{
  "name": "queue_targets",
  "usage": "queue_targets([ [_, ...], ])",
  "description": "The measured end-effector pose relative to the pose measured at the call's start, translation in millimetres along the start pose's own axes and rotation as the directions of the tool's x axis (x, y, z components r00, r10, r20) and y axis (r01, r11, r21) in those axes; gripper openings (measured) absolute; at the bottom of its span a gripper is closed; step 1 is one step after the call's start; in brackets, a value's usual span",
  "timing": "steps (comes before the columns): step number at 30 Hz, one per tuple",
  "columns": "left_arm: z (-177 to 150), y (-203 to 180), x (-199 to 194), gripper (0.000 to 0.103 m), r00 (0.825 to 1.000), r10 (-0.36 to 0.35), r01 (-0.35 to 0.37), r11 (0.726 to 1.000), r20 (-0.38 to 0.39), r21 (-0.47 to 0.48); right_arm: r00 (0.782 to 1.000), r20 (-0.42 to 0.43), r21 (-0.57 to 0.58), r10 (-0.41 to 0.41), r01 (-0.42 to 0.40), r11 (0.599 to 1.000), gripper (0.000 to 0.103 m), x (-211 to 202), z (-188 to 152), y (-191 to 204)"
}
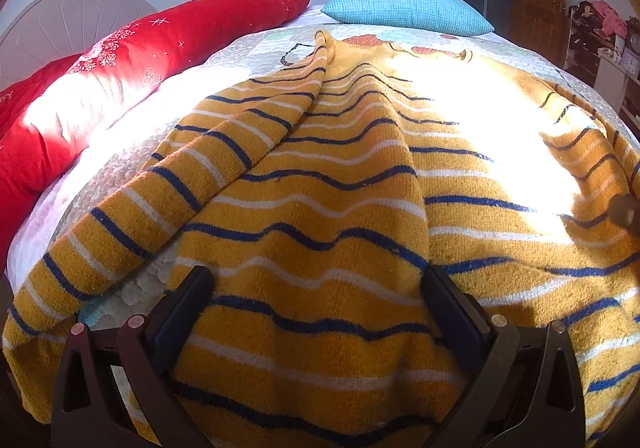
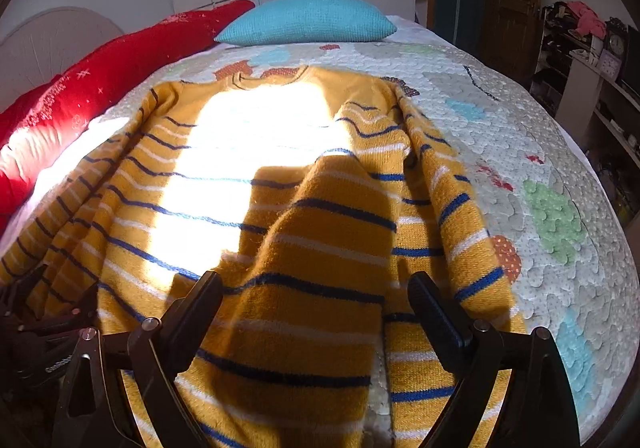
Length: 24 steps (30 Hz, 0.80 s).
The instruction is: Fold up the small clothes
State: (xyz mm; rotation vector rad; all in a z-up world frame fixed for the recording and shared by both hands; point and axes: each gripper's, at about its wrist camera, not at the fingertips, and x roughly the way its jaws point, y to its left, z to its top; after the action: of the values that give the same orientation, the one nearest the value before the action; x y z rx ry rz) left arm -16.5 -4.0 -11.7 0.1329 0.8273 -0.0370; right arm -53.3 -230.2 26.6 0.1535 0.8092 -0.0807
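Red quilt point(image 1: 120, 60) far left, blue pillow point(image 1: 404, 8) at the far end of the bed point(image 2: 520, 152). Sweater point(image 1: 320, 188) lies spread on the bed, collar far, hem near, sleeves folded in. Left gripper point(image 1: 316, 312) fingers wide, hem cloth between, no pinch seen. Right gripper point(image 2: 316, 312) same: spread, not clamping. Risk: closing on one layer only, or bunched hem slipping, gives a crooked fold.

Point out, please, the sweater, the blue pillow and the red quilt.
Sweater point(image 2: 320, 232): right wrist view, raised fold in the middle.
Blue pillow point(image 2: 308, 18): right wrist view, its middle.
Red quilt point(image 1: 160, 48): left wrist view, its upper side.
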Motion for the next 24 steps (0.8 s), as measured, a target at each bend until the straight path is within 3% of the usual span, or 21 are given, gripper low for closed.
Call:
queue_targets([
  [3, -2, -3, -1, 0.103, 1.000, 0.010, -0.010, 1.000, 0.021, -0.007, 0.997, 0.072, 0.043, 0.023, -0.026, 0.999, 0.095, -31, 16, -26],
  [6, -3, -5, -1, 0.103, 0.999, 0.023, -0.022, 1.000, 0.034, -0.013, 0.995, 0.087, 0.081, -0.042, 0.035, 0.996, 0.095, -34, 47, -60],
  [12, 5, -4, -3, 0.103, 1.000, 0.016, -0.016, 1.000, -0.018, 0.002, 0.997, -0.037, 0.106, -0.063, 0.067, 0.992, 0.085, 29, 107, -98],
  [15, 8, -1, -14, 0.103, 0.998, -0.011, 0.011, 1.000, -0.055, -0.011, 0.991, -0.125, 0.106, -0.041, 0.055, 0.993, 0.063, 68, 115, -102],
  [16, 8, 1, -20, 0.103, 0.998, -0.033, 0.032, 0.999, -0.050, -0.023, 0.987, -0.156, 0.105, -0.027, 0.044, 0.994, 0.034, 79, 114, -103],
  [17, 8, 4, -27, 0.103, 0.998, -0.051, 0.049, 0.998, -0.041, -0.034, 0.983, -0.184, 0.112, -0.004, 0.025, 0.993, 0.016, 87, 114, -104],
  [18, 9, 6, -34, 0.103, 0.998, -0.060, 0.059, 0.997, -0.032, -0.041, 0.980, -0.198, 0.120, 0.002, 0.022, 0.993, 0.016, 91, 114, -106],
  [20, 10, 10, -48, 0.103, 0.997, -0.076, 0.076, 0.996, -0.009, -0.049, 0.985, -0.172, 0.111, -0.019, 0.039, 0.993, 0.004, 87, 123, -111],
  [24, 18, 18, -69, 0.103, 0.996, -0.088, 0.090, 0.994, 0.028, -0.065, 0.970, -0.144, 0.087, -0.194, 0.207, 0.974, 0.003, 93, 169, -129],
])
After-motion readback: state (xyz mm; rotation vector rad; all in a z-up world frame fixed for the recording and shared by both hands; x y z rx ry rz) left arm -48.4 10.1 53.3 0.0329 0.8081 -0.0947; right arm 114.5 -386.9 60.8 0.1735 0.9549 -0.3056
